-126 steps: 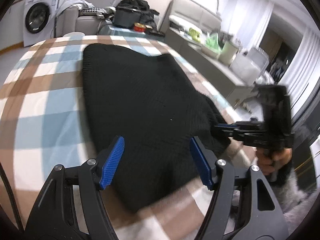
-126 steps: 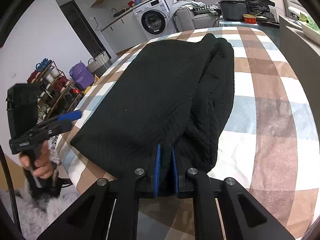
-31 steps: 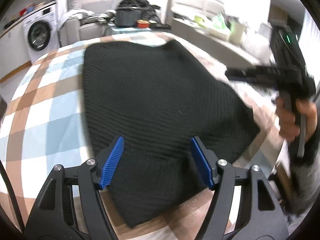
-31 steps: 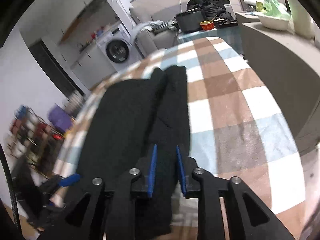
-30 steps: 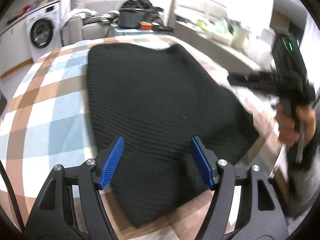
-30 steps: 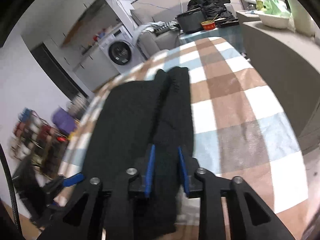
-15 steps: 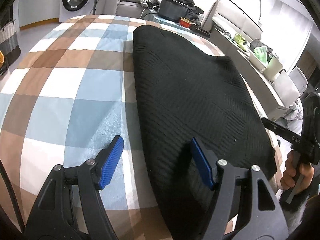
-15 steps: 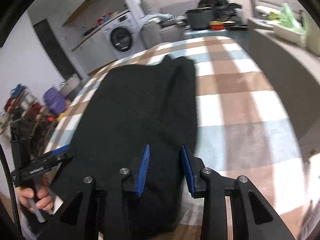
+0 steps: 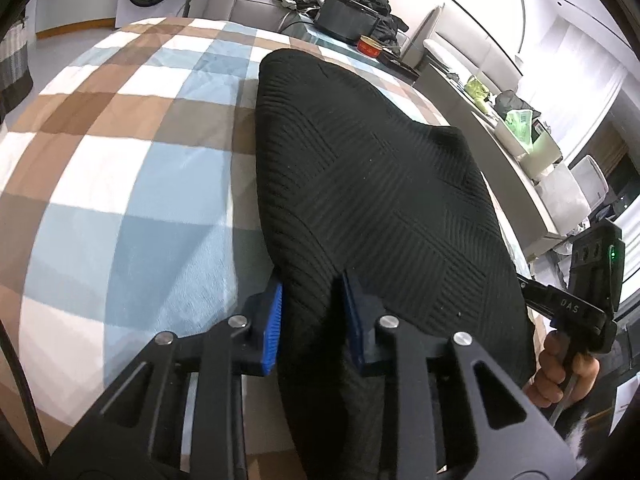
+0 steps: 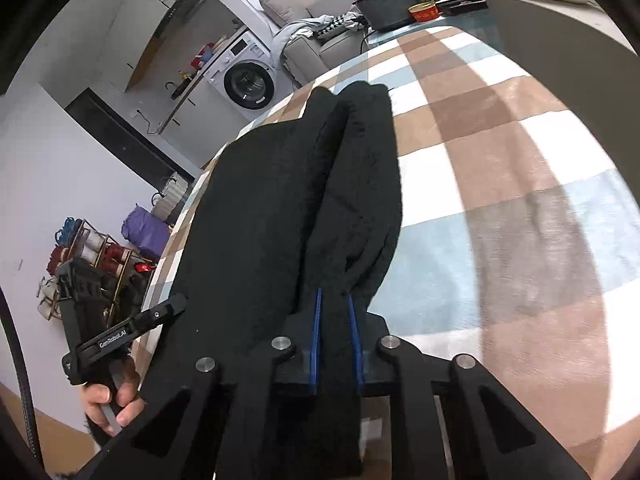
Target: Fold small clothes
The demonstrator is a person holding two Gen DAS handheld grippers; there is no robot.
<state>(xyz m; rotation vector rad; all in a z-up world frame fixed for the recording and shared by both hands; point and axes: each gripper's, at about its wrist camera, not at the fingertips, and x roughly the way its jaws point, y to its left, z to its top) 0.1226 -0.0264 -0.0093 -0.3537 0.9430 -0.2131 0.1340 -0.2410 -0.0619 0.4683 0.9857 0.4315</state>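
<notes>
A black ribbed knit garment (image 9: 372,184) lies flat on a checked brown, blue and white blanket (image 9: 132,184). My left gripper (image 9: 314,316) is at the garment's near left edge; its jaws are closing and the blue pads pinch a bunch of the black fabric. In the right wrist view the same garment (image 10: 256,216) shows a folded-in strip along its right side. My right gripper (image 10: 336,328) is at the near right corner, jaws closing, with cloth gripped between the narrow blue pads. Each view shows the other hand-held gripper (image 9: 560,304) (image 10: 120,336) at the garment's opposite side.
The blanket (image 10: 500,160) runs wide to the right of the garment. Beyond it stand a washing machine (image 10: 248,80), a black pot (image 9: 348,16) and a red tin (image 9: 370,46). A long counter (image 9: 504,140) flanks the right side. A rack (image 10: 92,252) and purple bag (image 10: 146,230) sit on the floor.
Both grippers came down to the garment's near edge. The left jaws went from wide apart to pinched on the cloth, and the right jaws narrowed onto the fabric too.
</notes>
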